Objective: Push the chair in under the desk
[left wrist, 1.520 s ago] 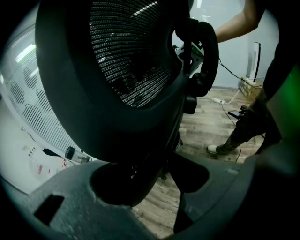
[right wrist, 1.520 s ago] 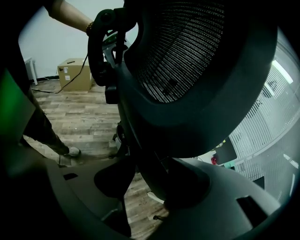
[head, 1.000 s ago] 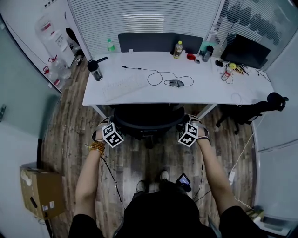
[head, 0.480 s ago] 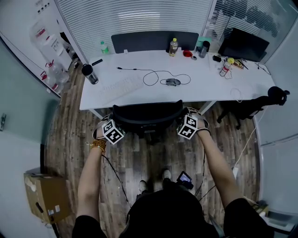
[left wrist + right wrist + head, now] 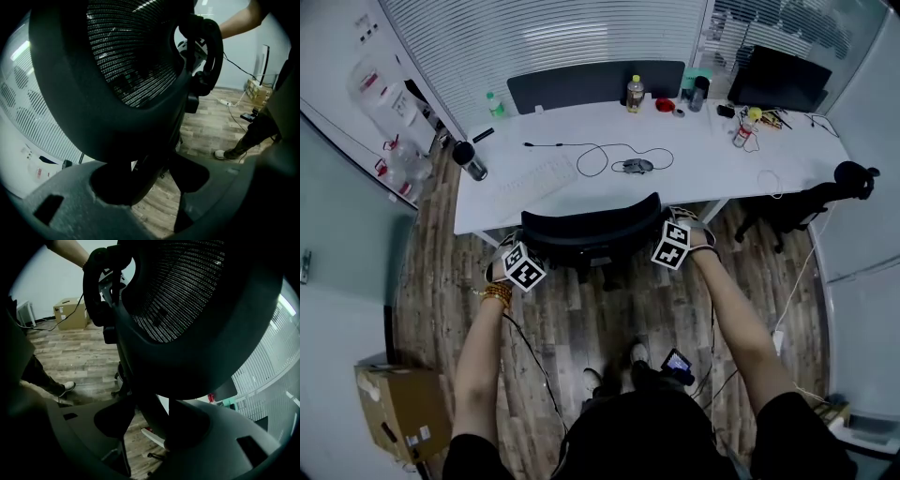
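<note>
The chair [image 5: 591, 228] stands with its back at the desk's [image 5: 712, 180] front edge. The left gripper [image 5: 523, 261] and right gripper [image 5: 672, 240] clench the back's 2 side edges.

Open floor [image 5: 609, 309] behind the chair [image 5: 591, 230]; ahead the desk [image 5: 487, 208] edge blocks passage (backrest just beside it).

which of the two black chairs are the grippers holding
The black mesh-backed office chair at the white desk's middle; the other black chair stands untouched at right.

Bright even overhead light; fisheye edges; gripper views dim, perhaps backlit.
</note>
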A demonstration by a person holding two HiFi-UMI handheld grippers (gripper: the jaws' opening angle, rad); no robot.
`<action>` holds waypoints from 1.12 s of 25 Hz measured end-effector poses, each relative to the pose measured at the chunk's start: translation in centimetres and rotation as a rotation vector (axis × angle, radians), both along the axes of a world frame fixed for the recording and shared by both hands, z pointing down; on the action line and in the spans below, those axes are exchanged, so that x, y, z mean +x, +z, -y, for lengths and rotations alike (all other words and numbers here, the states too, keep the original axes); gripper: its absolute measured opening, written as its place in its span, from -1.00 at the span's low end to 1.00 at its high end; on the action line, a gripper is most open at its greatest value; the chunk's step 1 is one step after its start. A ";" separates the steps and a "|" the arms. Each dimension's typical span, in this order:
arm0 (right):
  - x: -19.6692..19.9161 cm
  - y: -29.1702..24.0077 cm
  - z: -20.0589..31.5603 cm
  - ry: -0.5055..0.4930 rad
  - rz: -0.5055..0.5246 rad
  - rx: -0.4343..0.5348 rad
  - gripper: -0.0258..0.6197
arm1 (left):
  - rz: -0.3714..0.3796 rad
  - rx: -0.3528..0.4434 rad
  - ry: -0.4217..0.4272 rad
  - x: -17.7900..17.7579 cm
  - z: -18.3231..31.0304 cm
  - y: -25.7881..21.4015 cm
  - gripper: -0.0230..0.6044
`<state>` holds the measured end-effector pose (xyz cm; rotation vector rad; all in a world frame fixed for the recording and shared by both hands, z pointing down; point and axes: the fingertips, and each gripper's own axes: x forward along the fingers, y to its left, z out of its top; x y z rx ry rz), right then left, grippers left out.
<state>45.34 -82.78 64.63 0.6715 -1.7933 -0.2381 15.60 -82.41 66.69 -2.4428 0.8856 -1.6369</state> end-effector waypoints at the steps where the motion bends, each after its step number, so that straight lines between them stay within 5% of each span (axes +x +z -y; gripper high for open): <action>1: 0.0 0.0 0.0 0.001 -0.002 -0.001 -0.22 | -0.006 0.009 0.002 0.2 0.0 -0.4 -0.09; 9: -0.9 -1.1 -0.5 0.013 0.104 0.003 -0.20 | -0.090 0.150 -0.057 -0.2 -0.1 -1.5 0.05; 18: -2.9 -5.1 -6.3 0.094 0.292 0.179 -0.19 | -0.409 0.314 -0.287 -1.8 -5.1 -5.5 -0.03; 24: -7.2 -8.6 -11.4 0.083 0.412 0.238 -0.22 | -0.604 0.447 -0.274 1.6 -9.5 -12.5 -0.09; 28: -11.2 -11.6 -14.6 0.078 0.496 0.319 -0.26 | -0.727 0.464 -0.257 3.9 -12.7 -15.1 -0.15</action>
